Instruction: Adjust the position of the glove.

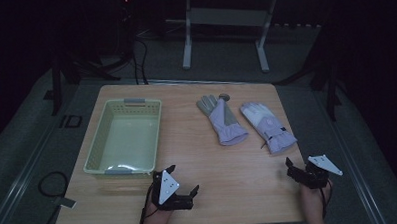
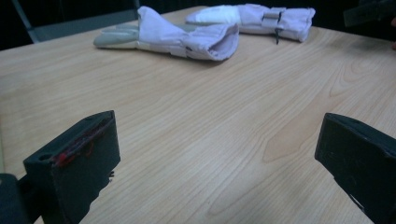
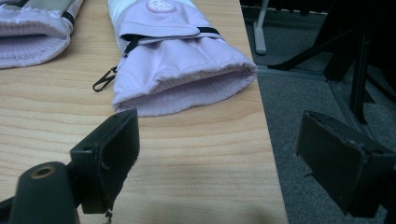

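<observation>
Lilac gloves [image 1: 247,123] lie untouched on the table [image 1: 214,191]; basket [image 1: 154,118] empty, left gripper [image 1: 181,180] and right gripper [image 1: 301,163] spread wide, nothing started.

Dim lab: wooden table [image 1: 228,161], carpet floor [image 1: 224,61], metal stands [image 1: 186,42].

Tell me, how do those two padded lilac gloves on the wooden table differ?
The left lilac glove lies with its grey palm side up; the right lilac glove shows its white back with a round badge and a black strap. The right one sits nearer the table's right edge. Both lie flat, cuffs towards the person.
</observation>
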A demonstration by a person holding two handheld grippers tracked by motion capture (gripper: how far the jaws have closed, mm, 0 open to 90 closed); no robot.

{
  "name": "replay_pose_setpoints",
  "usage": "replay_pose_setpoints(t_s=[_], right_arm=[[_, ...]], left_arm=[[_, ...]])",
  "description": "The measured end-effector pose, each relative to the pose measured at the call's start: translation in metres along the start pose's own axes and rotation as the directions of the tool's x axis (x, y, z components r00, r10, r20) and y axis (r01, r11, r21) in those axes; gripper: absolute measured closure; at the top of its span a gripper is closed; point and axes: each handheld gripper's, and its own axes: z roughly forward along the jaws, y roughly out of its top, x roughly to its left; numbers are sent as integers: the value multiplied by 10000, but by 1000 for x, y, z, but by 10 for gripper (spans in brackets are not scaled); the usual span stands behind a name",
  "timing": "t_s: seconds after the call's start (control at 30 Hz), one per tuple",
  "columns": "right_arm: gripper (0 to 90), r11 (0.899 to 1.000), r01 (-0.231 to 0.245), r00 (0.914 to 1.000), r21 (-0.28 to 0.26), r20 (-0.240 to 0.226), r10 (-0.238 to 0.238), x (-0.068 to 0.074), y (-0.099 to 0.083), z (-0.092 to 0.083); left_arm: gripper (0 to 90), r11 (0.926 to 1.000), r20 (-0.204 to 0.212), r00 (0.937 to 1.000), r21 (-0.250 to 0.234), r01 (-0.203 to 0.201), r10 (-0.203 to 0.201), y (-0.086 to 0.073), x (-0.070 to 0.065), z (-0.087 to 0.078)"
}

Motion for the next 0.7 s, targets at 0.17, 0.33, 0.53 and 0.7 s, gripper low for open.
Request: replay_pose_setpoints(t_s=[0.17, 0.33, 0.53, 0.7], right_arm=[[134, 10000, -17, 9999, 10, 138, 17, 0, 0, 0], [136, 9995, -189, 9996, 246, 203, 184, 0, 0, 1], [135, 9985, -121, 9998, 525, 170, 113, 0, 0, 2], [134, 9962, 40, 10000, 869, 28, -42, 2, 1, 4]], left_arm=[[0, 9996, -143, 9998, 240, 174, -170, 1, 0, 1], [0, 9995, -83, 9998, 263, 164, -162, 1, 0, 1], [0, 9994, -95, 9996, 183, 281, -279, 0, 1, 0], [0, 9993, -49, 9993, 106, 361, -361, 0, 2, 0]])
